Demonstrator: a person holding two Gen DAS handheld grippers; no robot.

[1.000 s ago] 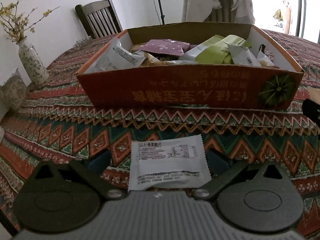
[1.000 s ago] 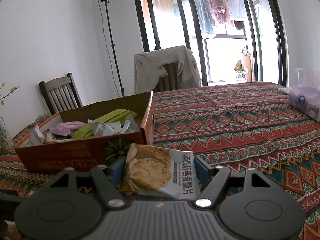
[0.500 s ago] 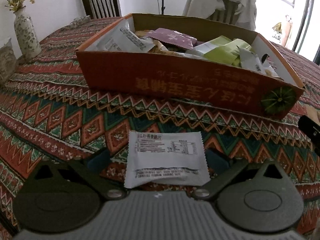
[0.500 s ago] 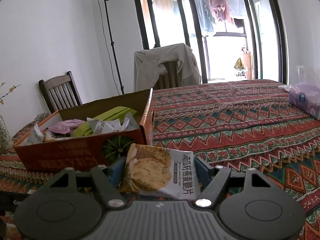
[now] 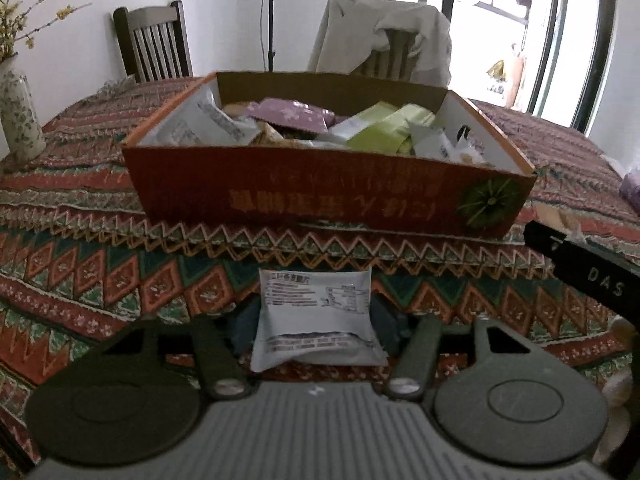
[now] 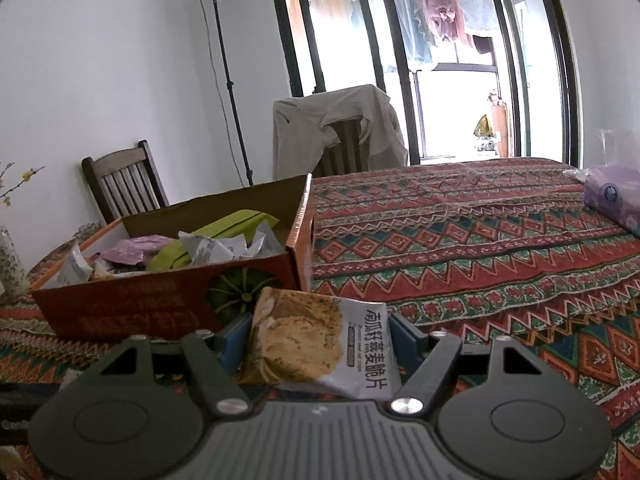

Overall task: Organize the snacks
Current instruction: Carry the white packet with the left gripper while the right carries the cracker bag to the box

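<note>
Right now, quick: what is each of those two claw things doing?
Left gripper: jaws closing, white snack packet between them.
Right gripper: jaws shut on the oat crisp packet, held beside the orange box.

Before you: a matt cardboard box (image 5: 328,196); a smooth, slightly glossy white foil packet (image 5: 316,316); a glossy plastic cracker packet (image 6: 316,344); a woven patterned tablecloth (image 6: 480,248); a slatted wooden chair (image 5: 152,44).
</note>
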